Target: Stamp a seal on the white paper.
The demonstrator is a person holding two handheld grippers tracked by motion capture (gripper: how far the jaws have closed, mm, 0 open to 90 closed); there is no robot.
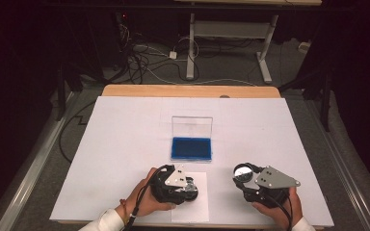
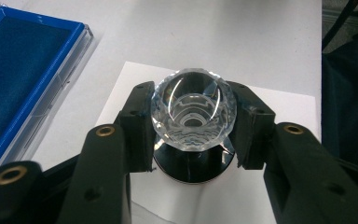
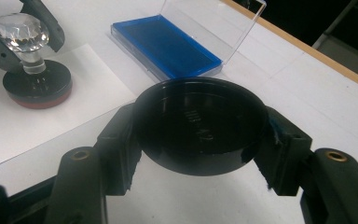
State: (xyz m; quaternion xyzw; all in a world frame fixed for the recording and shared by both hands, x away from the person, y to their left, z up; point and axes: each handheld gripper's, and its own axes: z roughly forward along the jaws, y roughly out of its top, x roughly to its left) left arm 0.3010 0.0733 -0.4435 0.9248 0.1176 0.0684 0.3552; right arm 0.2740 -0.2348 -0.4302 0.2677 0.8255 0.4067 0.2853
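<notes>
My left gripper (image 1: 185, 185) (image 2: 193, 126) is shut on the faceted crystal knob (image 2: 193, 109) of a stamp. The stamp's round black base (image 2: 191, 165) rests on a small white paper sheet (image 1: 190, 202) (image 2: 284, 100). In the right gripper view the same stamp (image 3: 35, 70) stands at the upper left, with a red rim at the bottom of its base. My right gripper (image 1: 244, 177) (image 3: 198, 135) is shut on a round black cap (image 3: 200, 123) (image 1: 243, 172), held just above the table. An open blue ink pad case (image 1: 191, 148) (image 2: 23, 74) (image 3: 165, 44) lies beyond both, its clear lid (image 1: 191, 126) upright.
A large white sheet (image 1: 125, 139) covers the wooden table (image 1: 188, 90). Past the far edge are floor cables (image 1: 139, 62) and a white desk frame (image 1: 231, 29). Dark surroundings flank both sides.
</notes>
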